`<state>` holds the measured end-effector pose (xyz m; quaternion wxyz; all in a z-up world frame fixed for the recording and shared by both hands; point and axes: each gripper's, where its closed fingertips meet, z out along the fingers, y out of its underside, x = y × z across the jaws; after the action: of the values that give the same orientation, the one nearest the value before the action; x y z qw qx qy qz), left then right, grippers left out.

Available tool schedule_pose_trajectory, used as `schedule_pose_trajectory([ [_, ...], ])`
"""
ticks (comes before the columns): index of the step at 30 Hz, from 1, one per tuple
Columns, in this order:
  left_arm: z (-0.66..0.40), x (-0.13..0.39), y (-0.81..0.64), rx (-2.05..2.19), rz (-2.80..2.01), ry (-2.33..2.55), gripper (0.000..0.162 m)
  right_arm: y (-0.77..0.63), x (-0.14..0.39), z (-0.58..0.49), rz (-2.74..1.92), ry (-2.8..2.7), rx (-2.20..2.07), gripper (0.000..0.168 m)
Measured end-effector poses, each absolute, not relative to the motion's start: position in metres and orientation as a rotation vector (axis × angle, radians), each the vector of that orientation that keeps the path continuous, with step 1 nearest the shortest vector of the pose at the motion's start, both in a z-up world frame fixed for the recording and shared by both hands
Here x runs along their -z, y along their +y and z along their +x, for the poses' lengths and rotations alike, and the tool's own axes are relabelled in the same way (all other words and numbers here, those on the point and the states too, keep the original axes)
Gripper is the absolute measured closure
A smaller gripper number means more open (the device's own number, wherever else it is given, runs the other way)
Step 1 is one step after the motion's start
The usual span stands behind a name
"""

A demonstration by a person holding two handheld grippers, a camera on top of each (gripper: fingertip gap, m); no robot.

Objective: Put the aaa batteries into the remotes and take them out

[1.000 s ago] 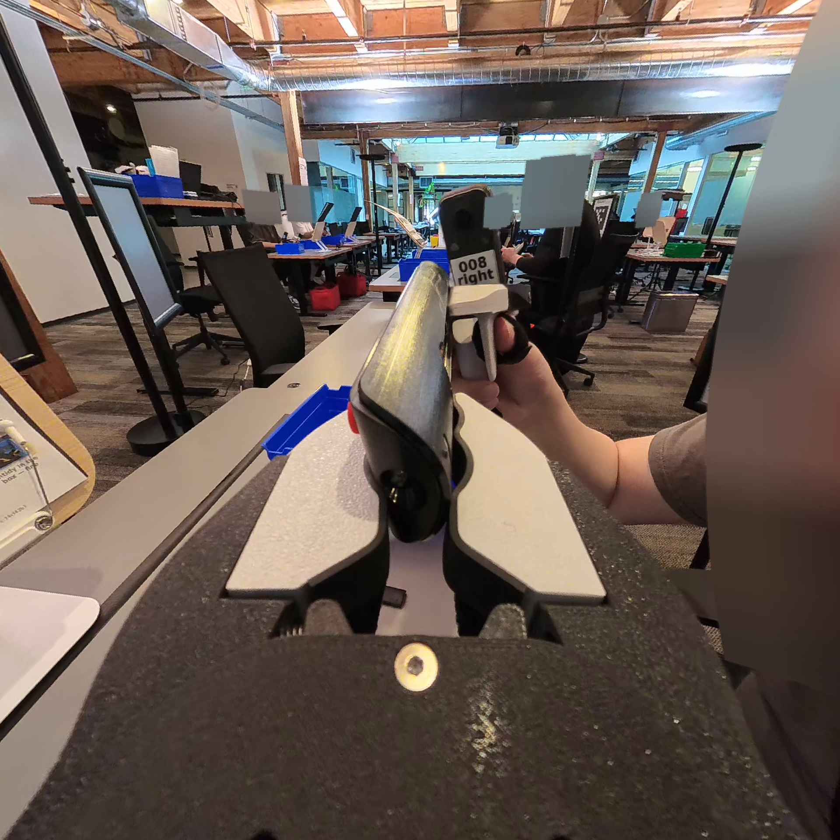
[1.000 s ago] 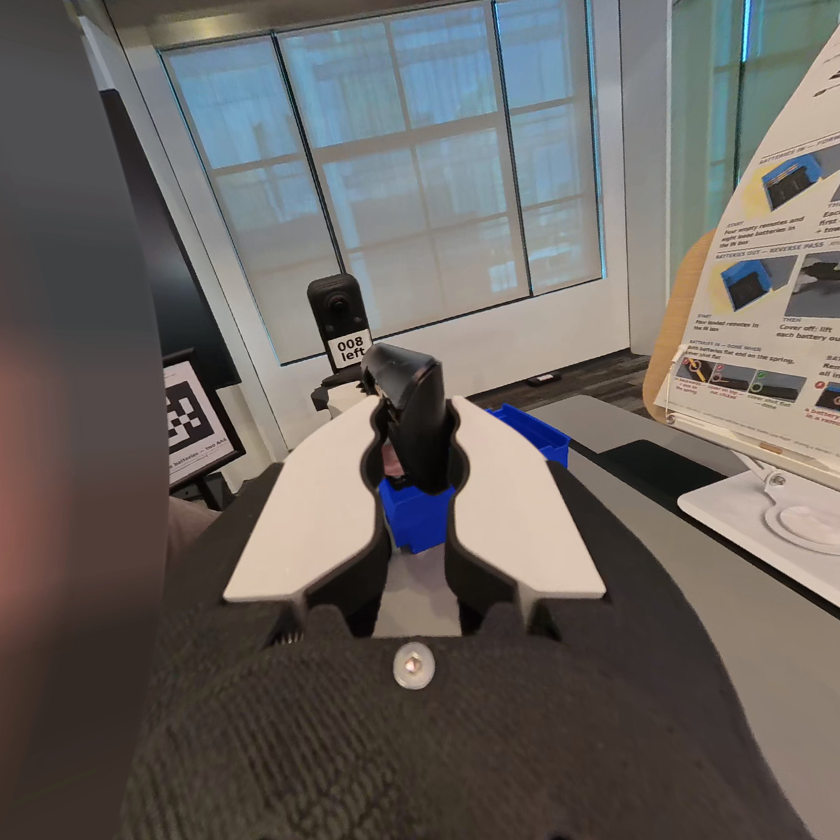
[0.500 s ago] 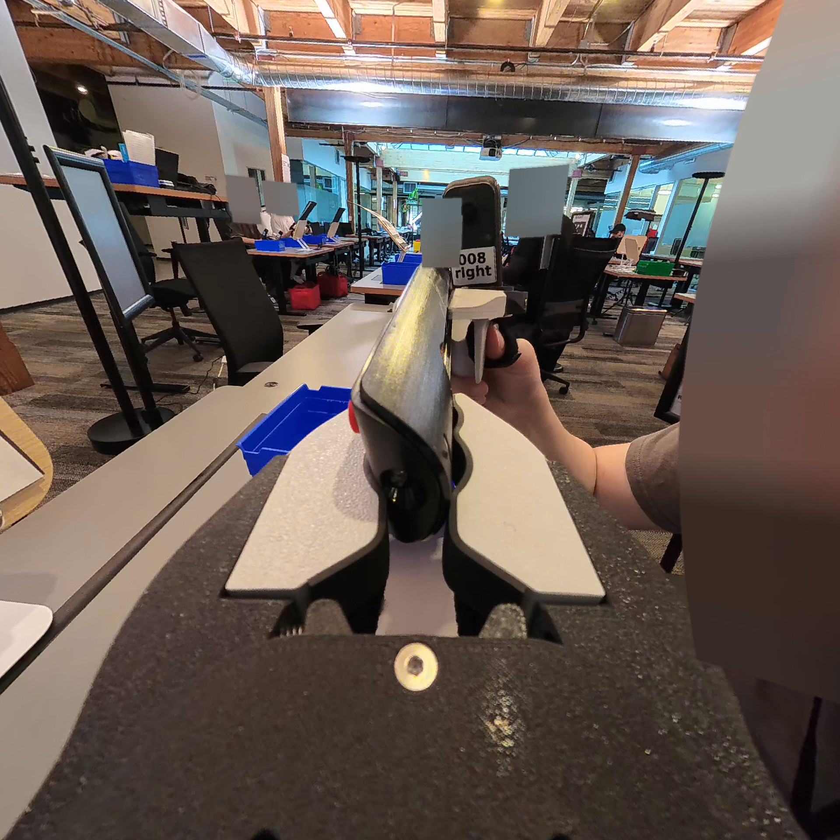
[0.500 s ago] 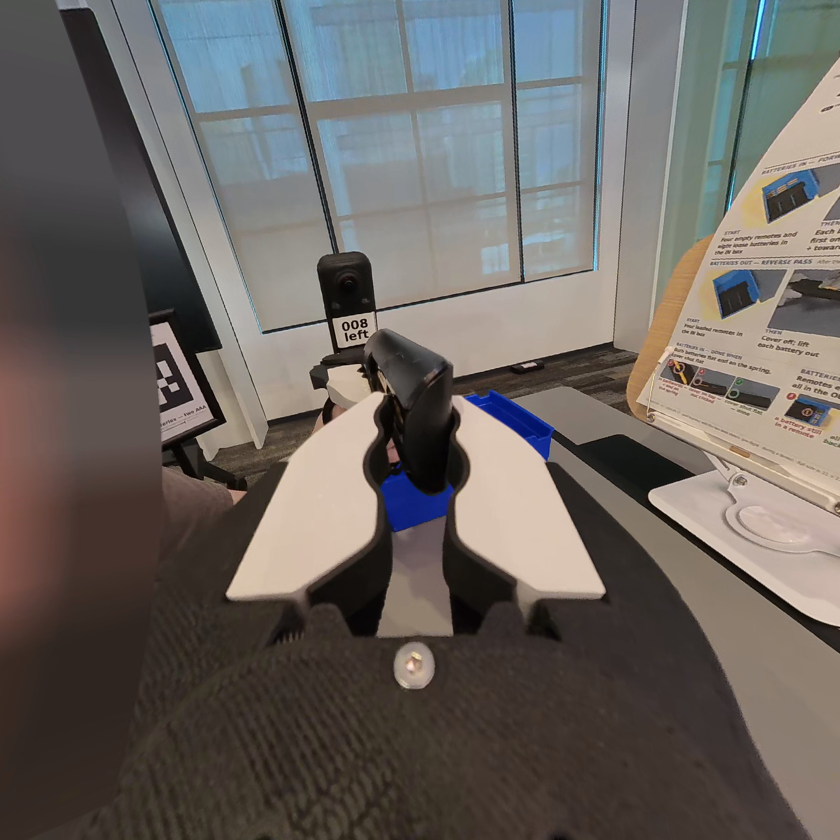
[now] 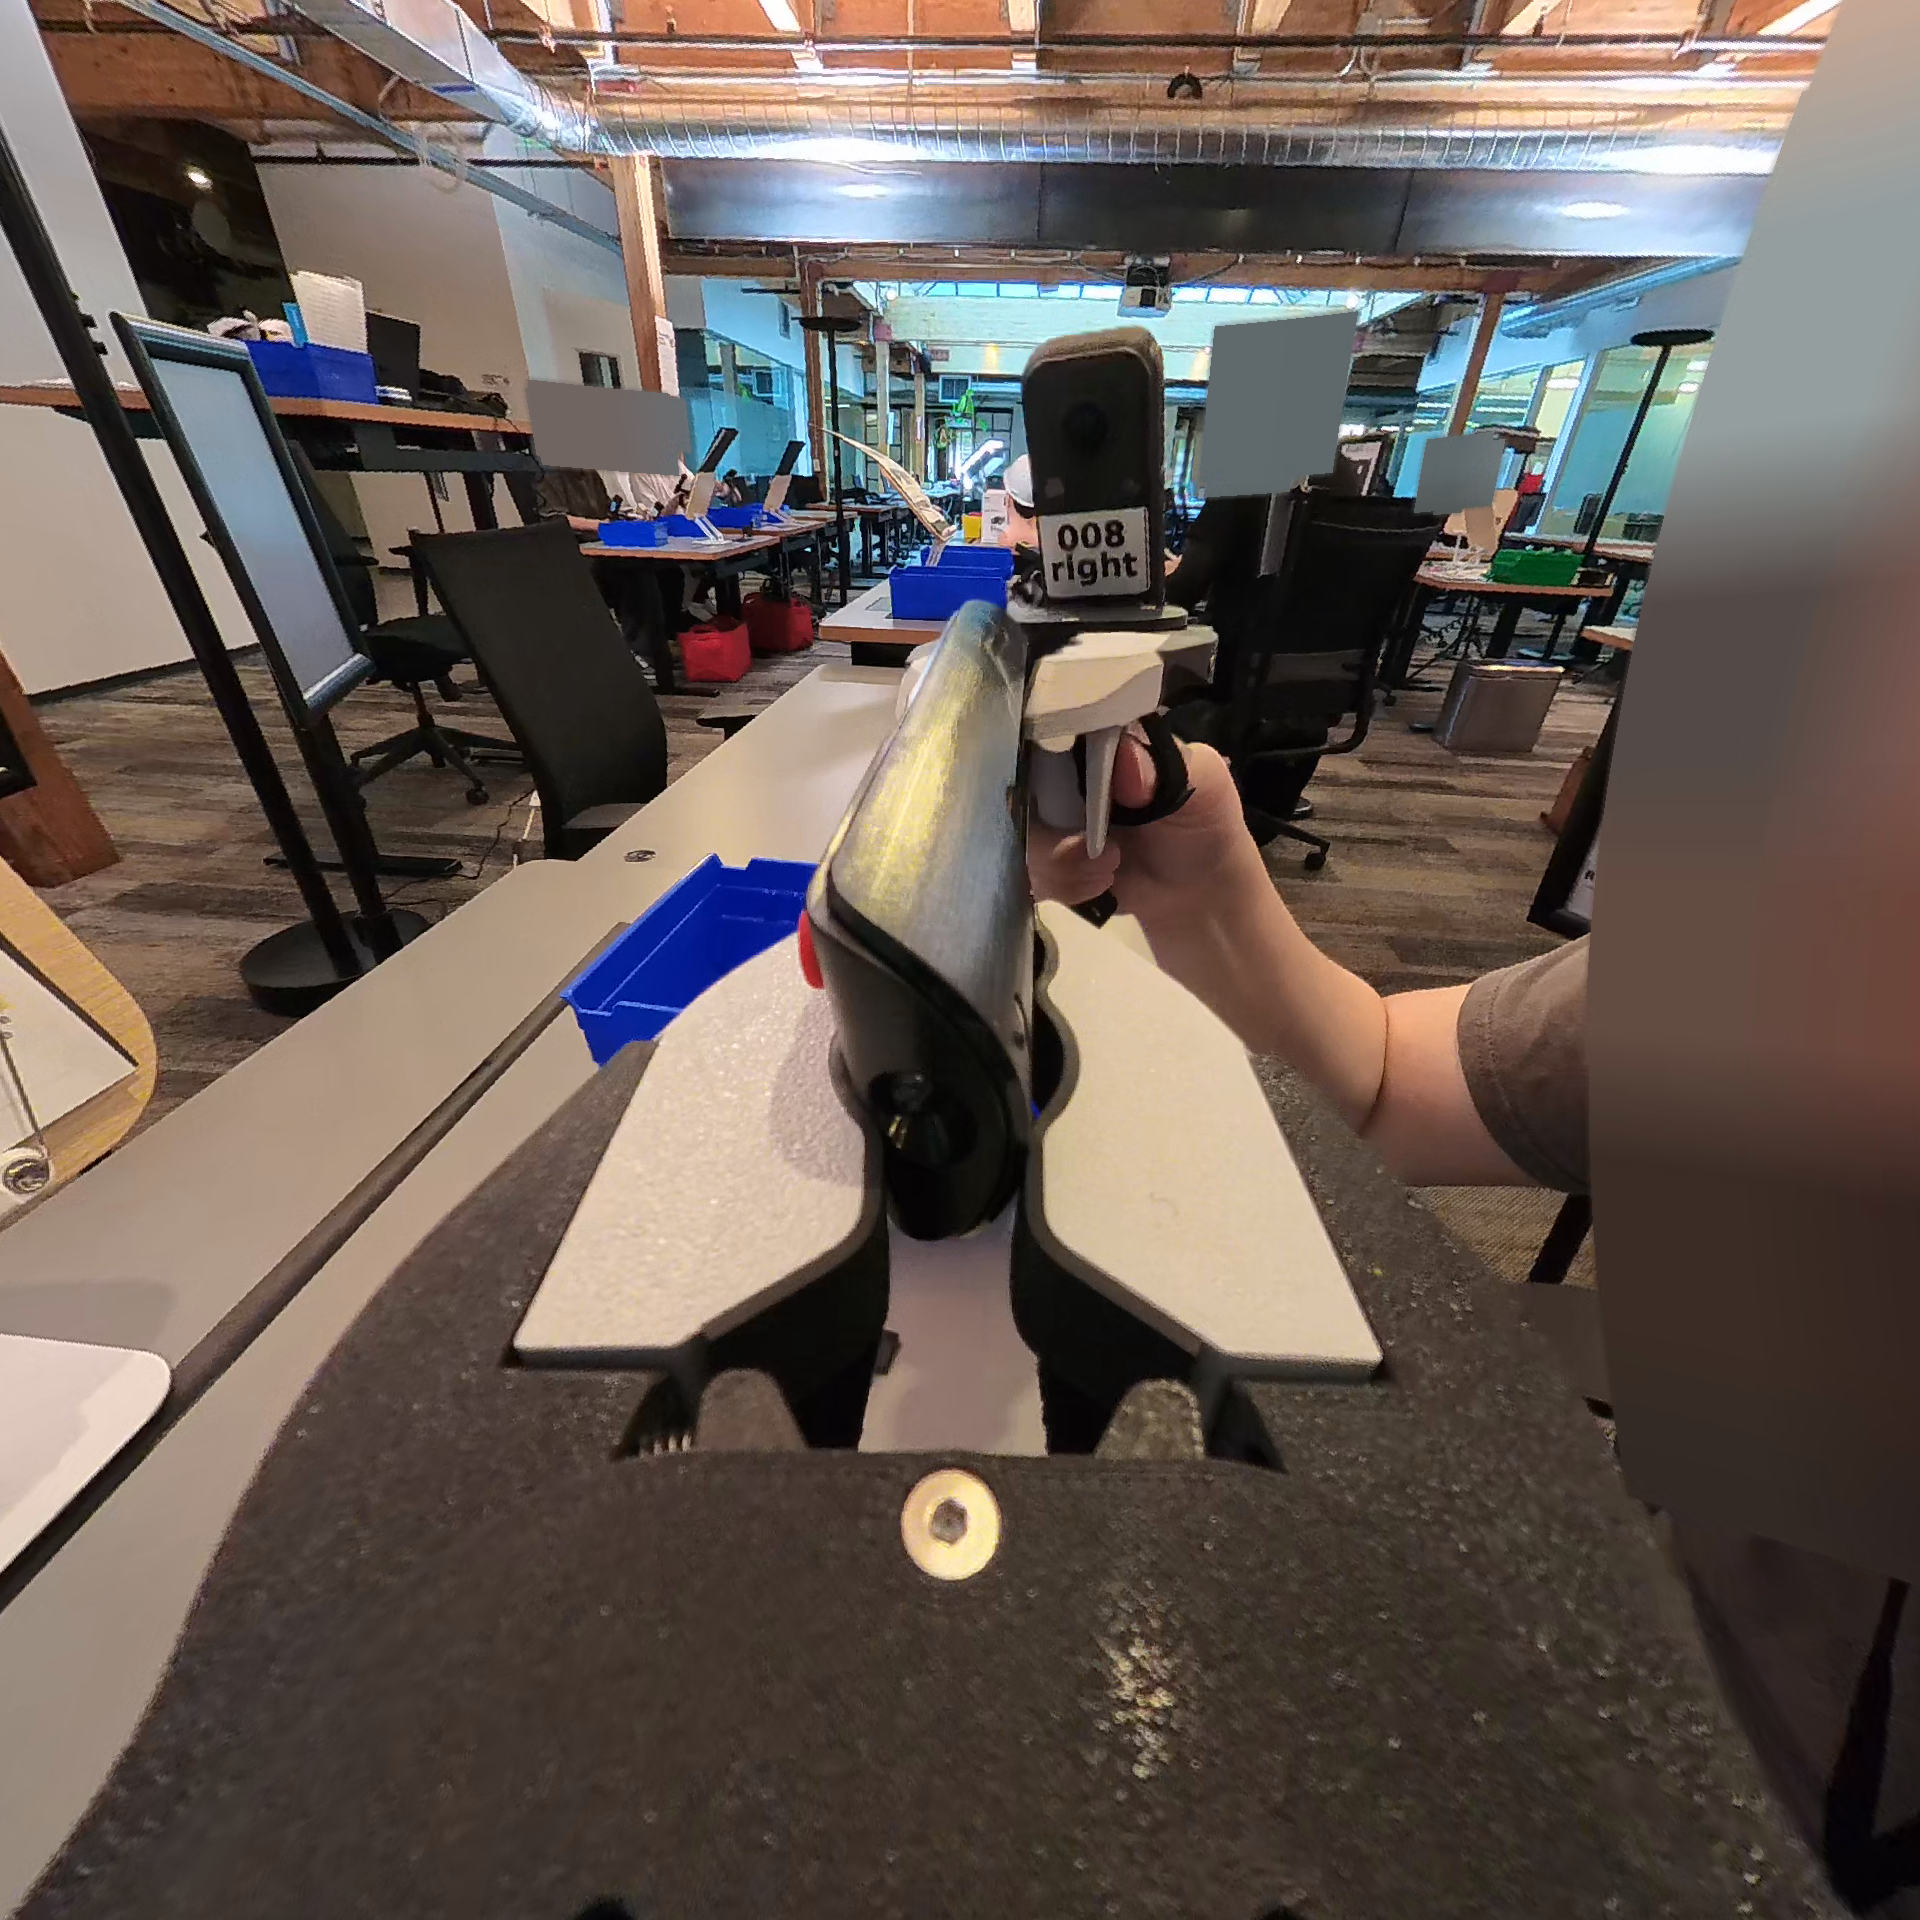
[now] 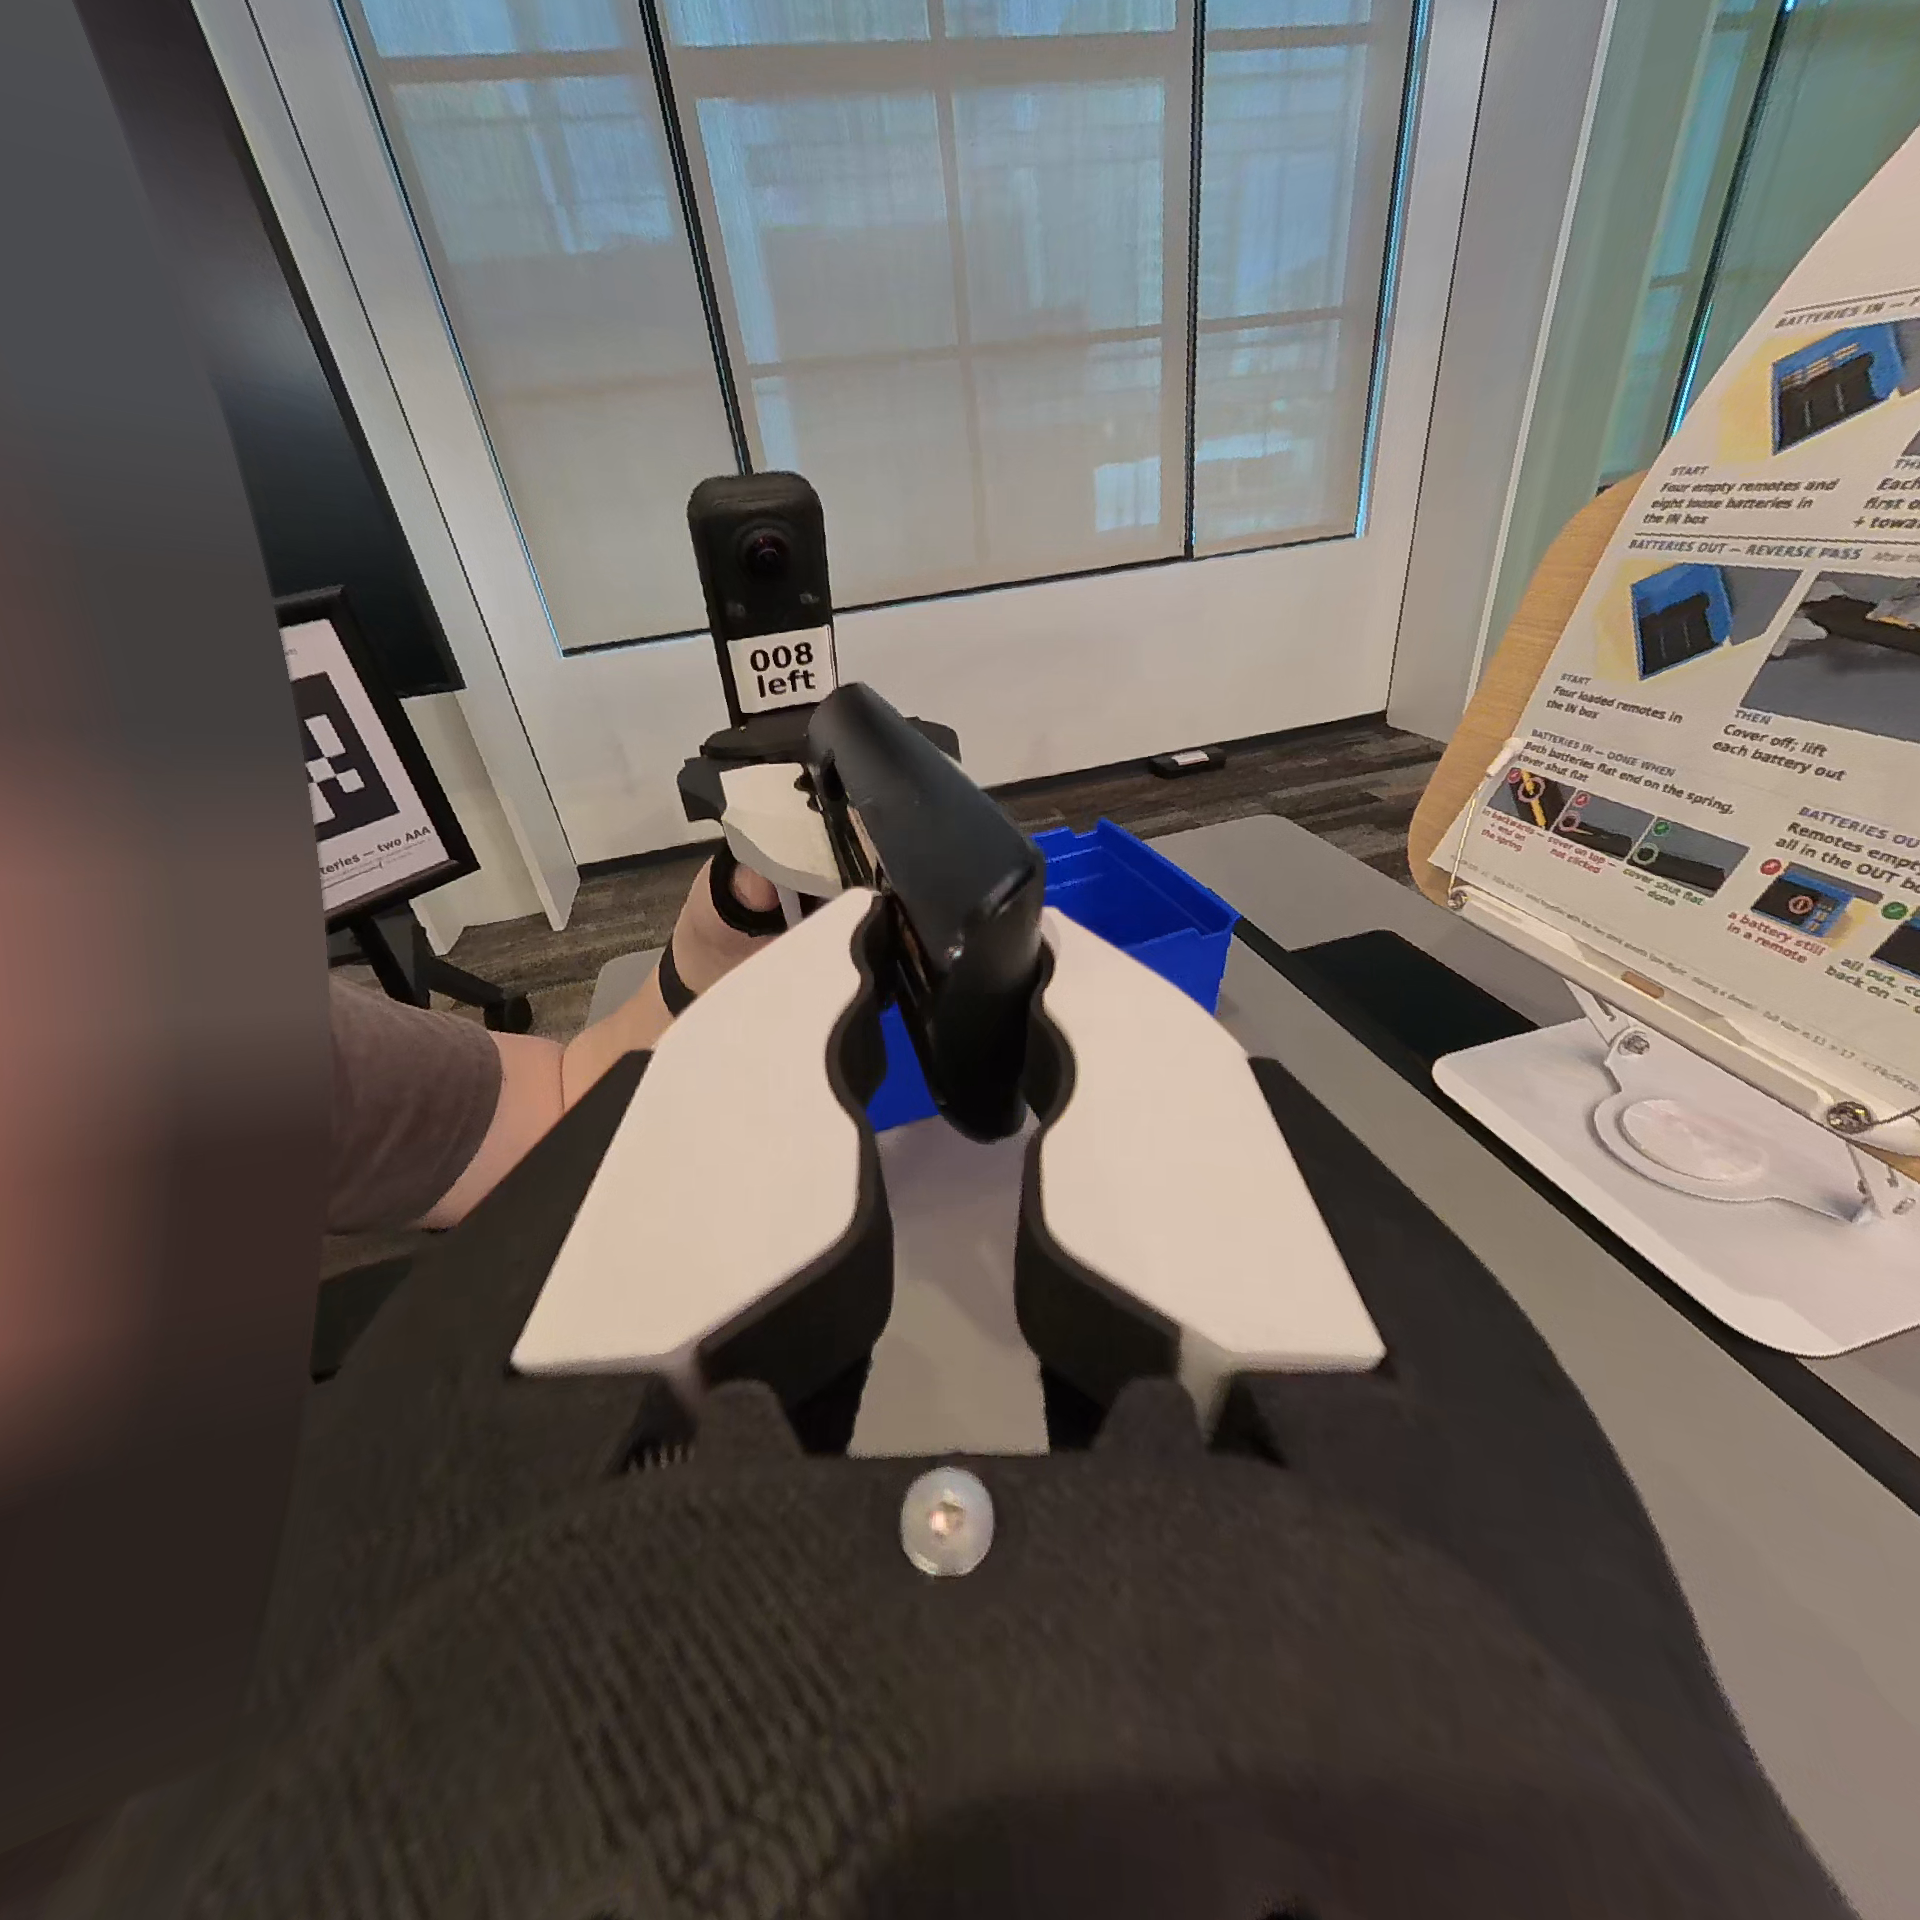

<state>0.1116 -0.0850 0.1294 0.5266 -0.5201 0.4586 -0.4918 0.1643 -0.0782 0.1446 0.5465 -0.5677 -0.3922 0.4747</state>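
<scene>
We hold one black remote at frame centre, raised above the table, the left gripper clamped on one end and the right gripper clamped on the other. To do this step well, we judge one grip should stay firm while the other works the cover; no batteries are visible. The blue bin, left of centre, shows nothing inside; the other blue bin likewise.
</scene>
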Motion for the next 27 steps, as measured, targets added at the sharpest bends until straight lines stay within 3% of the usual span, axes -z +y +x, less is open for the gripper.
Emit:
schedule_pose_trajectory([
  [7, 0.114, -0.134, -0.086, 1.173, -1.203, 1.078, 0.138, -0.08, -0.156, 0.167, -1.265, -0.892, -1.152, 0.143],
  [10, 0.11, -0.14, -0.08, 1.14, -1.172, 1.014, 0.138, -0.082, -0.183, 0.178, -1.076, -0.738, -1.242, 0.116],
  [11, 0.108, -0.142, -0.078, 1.14, -1.161, 0.991, 0.139, -0.079, -0.187, 0.184, -1.037, -0.678, -1.236, 0.115],
  [15, 0.101, -0.152, -0.072, 1.116, -1.096, 0.893, 0.138, -0.059, -0.185, 0.2, -1.009, -0.489, -1.125, 0.116],
  [23, 0.122, -0.139, -0.073, 1.031, -1.034, 0.859, 0.138, -0.057, -0.167, 0.179, -1.022, -0.399, -1.346, 0.116],
  [25, 0.126, -0.136, -0.074, 1.028, -1.022, 0.851, 0.138, -0.057, -0.166, 0.18, -1.002, -0.365, -1.394, 0.119],
  [27, 0.128, -0.136, -0.077, 1.053, -1.015, 0.85, 0.138, -0.059, -0.166, 0.184, -0.971, -0.351, -1.415, 0.133],
])
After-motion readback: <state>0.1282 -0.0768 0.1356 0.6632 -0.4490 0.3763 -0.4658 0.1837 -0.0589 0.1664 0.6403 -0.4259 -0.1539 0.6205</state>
